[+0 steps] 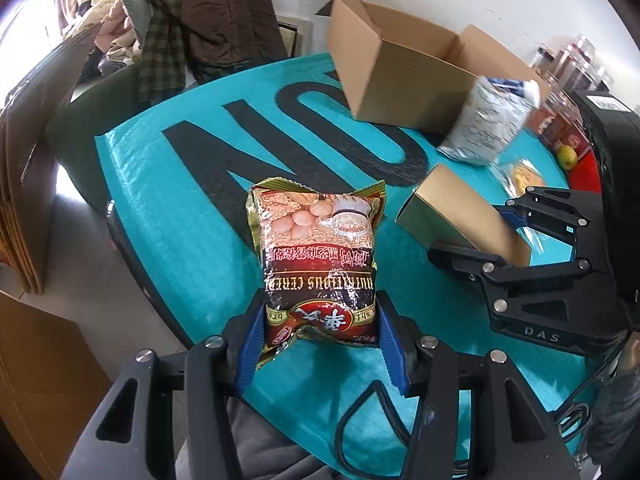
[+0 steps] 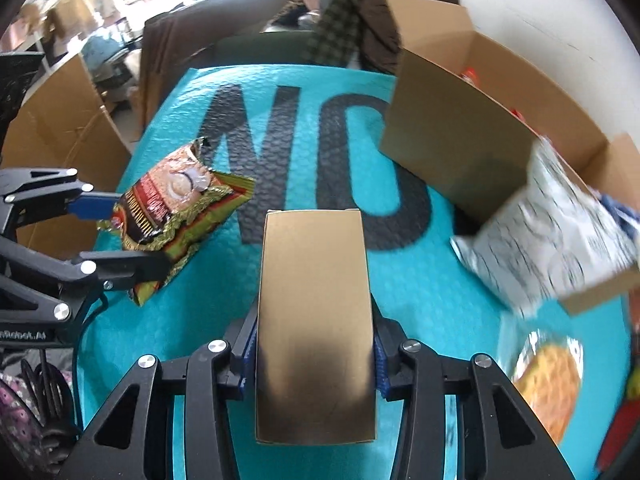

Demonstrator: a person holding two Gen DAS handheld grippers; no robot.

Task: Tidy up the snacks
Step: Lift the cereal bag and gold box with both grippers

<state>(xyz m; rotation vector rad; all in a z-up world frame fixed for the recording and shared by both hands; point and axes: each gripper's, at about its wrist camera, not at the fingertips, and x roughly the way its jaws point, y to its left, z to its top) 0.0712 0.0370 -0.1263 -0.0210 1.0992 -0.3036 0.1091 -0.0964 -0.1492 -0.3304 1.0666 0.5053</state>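
From the left wrist, the left claw (image 1: 320, 332) holds the lower end of a cereal bag (image 1: 320, 256), its blue pads pressed on either side, and the bag stands up over the teal tabletop (image 1: 168, 216). To the right, the right claw (image 1: 496, 236) is closed around a small gold box (image 1: 452, 216). Behind them an open cardboard carton (image 1: 400, 68) lies on the tabletop, with a white patterned bag (image 1: 484, 120) leaning at its mouth.

From the right wrist, the right claw (image 2: 316, 356) has its pads on both long sides of the gold box (image 2: 314, 312), so the grab looks complete. The cereal bag (image 2: 176, 204) hangs in the left claw (image 2: 132, 232) at the left.

Both pickups seem done, so the step in hand is carrying. Next, each snack likely needs lifting clear and moving toward the carton (image 2: 480, 112), whose mouth is partly blocked by the white bag (image 2: 560, 236).
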